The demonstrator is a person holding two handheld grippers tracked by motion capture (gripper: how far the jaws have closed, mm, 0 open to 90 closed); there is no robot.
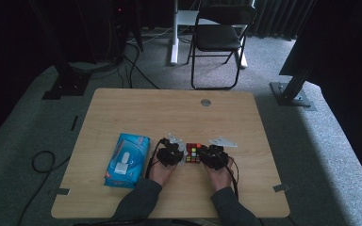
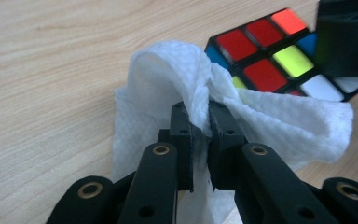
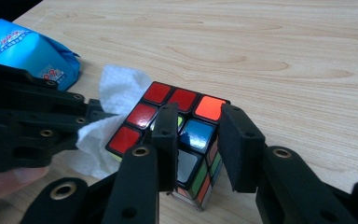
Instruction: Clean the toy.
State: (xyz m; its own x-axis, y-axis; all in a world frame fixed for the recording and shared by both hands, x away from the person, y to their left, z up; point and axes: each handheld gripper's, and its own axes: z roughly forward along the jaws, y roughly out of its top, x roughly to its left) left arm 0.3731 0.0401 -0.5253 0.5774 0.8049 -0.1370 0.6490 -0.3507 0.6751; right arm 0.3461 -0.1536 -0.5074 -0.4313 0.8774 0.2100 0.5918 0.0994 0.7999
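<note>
A scrambled colour cube (image 1: pixel 193 153) (image 3: pixel 161 93) rests near the middle of the wooden table (image 1: pixel 169 108). My right gripper (image 1: pixel 203 155) (image 3: pixel 200 126) is shut on the cube from the right, its jaws clamping one corner section. My left gripper (image 1: pixel 181 153) (image 2: pixel 199 116) is shut on a bunched white wipe (image 2: pixel 168 70) (image 3: pixel 119 84). The wipe lies against the cube's (image 2: pixel 261 51) left side and drapes over its lower edge. One black jaw of the right gripper (image 2: pixel 347 37) shows at the top right of the left gripper view.
A blue packet of wipes (image 1: pixel 127 159) (image 3: pixel 28 51) lies on the table just left of my left hand. A round grommet (image 1: pixel 206 102) sits at the far edge. A black folding chair (image 1: pixel 219 33) and frame posts stand beyond the table.
</note>
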